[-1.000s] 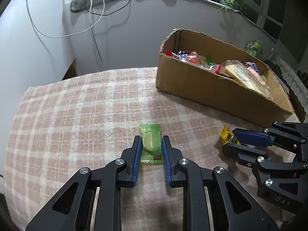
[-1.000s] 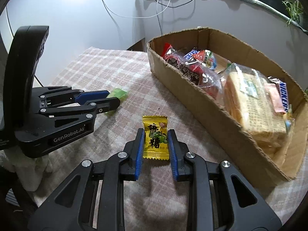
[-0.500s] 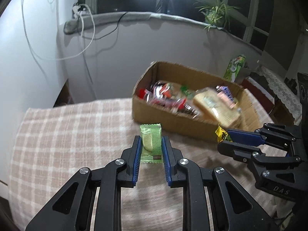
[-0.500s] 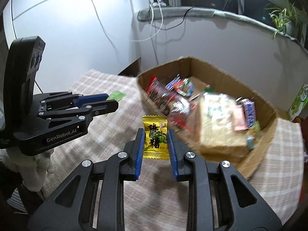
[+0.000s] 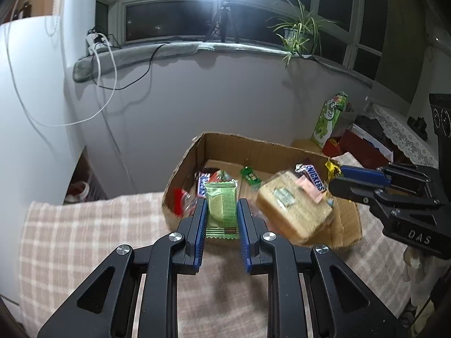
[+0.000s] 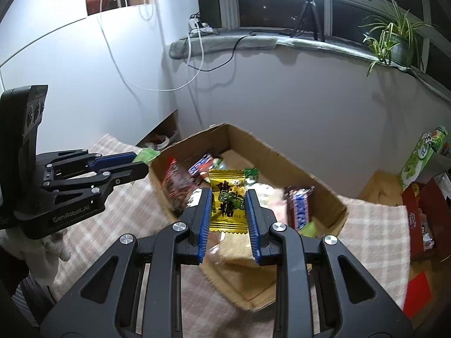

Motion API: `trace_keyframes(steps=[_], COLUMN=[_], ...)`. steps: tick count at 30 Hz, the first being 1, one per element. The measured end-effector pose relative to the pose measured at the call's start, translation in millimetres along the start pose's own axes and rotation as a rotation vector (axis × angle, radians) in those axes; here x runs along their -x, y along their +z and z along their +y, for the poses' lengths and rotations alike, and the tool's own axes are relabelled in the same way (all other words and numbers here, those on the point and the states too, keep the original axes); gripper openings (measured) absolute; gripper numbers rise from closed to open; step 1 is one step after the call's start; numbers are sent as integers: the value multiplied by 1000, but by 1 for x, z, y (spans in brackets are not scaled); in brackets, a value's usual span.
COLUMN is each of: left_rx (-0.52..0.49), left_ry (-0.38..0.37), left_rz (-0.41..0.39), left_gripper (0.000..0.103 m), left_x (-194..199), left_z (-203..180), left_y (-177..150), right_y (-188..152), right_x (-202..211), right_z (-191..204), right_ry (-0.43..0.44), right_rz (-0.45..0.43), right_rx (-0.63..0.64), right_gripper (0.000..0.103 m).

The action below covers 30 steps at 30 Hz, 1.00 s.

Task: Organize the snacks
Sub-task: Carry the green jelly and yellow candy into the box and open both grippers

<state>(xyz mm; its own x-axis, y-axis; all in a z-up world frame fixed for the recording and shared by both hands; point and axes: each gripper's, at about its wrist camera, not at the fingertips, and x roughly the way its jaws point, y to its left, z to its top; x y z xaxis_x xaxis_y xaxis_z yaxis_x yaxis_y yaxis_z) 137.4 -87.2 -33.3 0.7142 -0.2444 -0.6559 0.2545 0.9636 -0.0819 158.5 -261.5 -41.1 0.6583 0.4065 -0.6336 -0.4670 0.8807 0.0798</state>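
Grippers both loaded: left gripper (image 5: 221, 215) clamps green wafer packet (image 5: 220, 207); right gripper (image 6: 228, 211) clamps yellow candy (image 6: 227, 201). Cardboard box (image 6: 296, 157) just ahead of both, below their tips.

Matt corrugated cardboard box (image 5: 348, 219), glossy foil green wrapper (image 5: 221, 207), glossy yellow wrapper (image 6: 227, 204), woven checked tablecloth (image 5: 84, 236)

Surface covered with pink-beige plaid cloth (image 5: 84, 233), cloth runs from near edge to far side by the white wall. Open cardboard box (image 5: 253, 146) sits directly on it, far centre to right, flaps up. Box holds mixed snack packets, some blurred. In right wrist view same plaid cloth (image 6: 377, 225) continues right of the cardboard box (image 6: 282, 152).
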Motion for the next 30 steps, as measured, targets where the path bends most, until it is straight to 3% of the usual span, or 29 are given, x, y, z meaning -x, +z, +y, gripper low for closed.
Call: trace_keyframes(steps=[15, 30], left_rx=[-29, -39], left_ry=[-23, -9], left_rz=[12, 55], left_gripper=[19, 20], left_x=[-46, -75], left_z=[-20, -21], left_y=[37, 38], right_y=[18, 11], right_x=[-33, -55], right_z=[-44, -56], right_ry=[-9, -4], right_rz=[32, 80], right_rx=[-37, -49], right_gripper=[25, 25])
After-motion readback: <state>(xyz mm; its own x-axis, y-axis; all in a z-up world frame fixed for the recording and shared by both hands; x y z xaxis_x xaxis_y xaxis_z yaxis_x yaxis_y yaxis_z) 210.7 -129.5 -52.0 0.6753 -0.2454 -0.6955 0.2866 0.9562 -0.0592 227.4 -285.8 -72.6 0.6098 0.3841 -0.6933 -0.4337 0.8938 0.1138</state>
